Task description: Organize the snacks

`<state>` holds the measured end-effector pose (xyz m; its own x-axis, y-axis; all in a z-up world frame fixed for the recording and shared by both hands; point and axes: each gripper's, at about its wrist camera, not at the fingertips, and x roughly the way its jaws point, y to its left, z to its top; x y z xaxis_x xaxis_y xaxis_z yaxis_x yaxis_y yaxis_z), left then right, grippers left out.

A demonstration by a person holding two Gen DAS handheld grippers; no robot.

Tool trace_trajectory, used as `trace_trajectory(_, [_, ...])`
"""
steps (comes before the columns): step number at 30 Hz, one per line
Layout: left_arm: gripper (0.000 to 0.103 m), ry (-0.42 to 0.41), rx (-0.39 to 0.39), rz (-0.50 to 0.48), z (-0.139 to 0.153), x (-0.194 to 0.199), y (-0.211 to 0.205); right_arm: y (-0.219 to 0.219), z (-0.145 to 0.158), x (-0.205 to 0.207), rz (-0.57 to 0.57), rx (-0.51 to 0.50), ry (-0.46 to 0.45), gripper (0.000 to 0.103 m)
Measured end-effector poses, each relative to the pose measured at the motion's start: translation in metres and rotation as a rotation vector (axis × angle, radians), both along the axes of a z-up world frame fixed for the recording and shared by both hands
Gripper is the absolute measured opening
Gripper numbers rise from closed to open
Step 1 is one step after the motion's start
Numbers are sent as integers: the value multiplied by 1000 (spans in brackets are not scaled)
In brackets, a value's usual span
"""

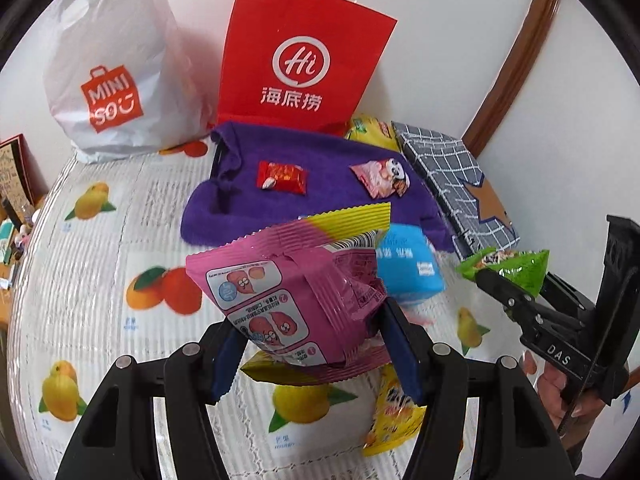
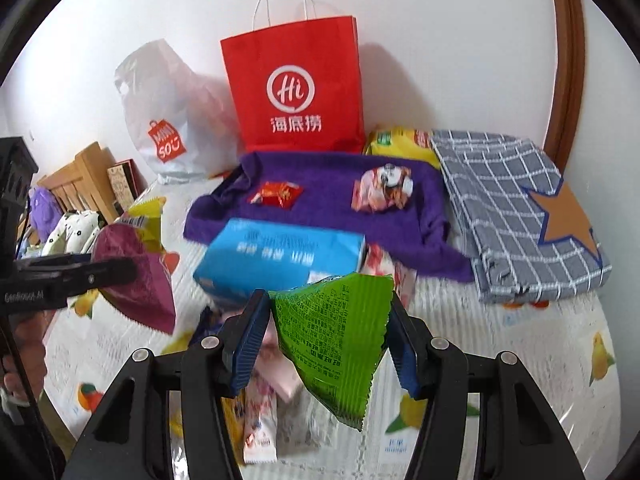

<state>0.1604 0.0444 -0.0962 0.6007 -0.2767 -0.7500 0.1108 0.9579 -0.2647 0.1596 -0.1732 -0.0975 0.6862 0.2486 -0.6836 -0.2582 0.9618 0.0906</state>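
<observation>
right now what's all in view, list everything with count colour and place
pink pack: 1, pink and yellow, held in left tongs
green pack: 1, green, held in right tongs
red snack: 1, red, on purple cloth, left part
panda snack: 1, pink, on purple cloth, right part
purple cloth: 1, purple, before red bag
blue box: 1, blue, at cloth's near edge
yellow bag: 1, yellow, behind cloth, right of red bag
red bag: 1, red, at wall
white bag: 1, white, left of red bag
checked cloth: 1, grey-blue, folded, right of purple cloth
left tongs: 1, black, blue pads
right tongs: 1, black, blue pads
</observation>
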Motion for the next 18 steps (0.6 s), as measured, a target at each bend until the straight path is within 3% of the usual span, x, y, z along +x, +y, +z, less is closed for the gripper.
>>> trace_trajectory(10, [62,-45,15,25,32,46,7,11,37,63,-7,10,-45,57])
trace_trajectory(18, [62,-38,39,23,40,99,0,18,43,120,-2,39,-47,57])
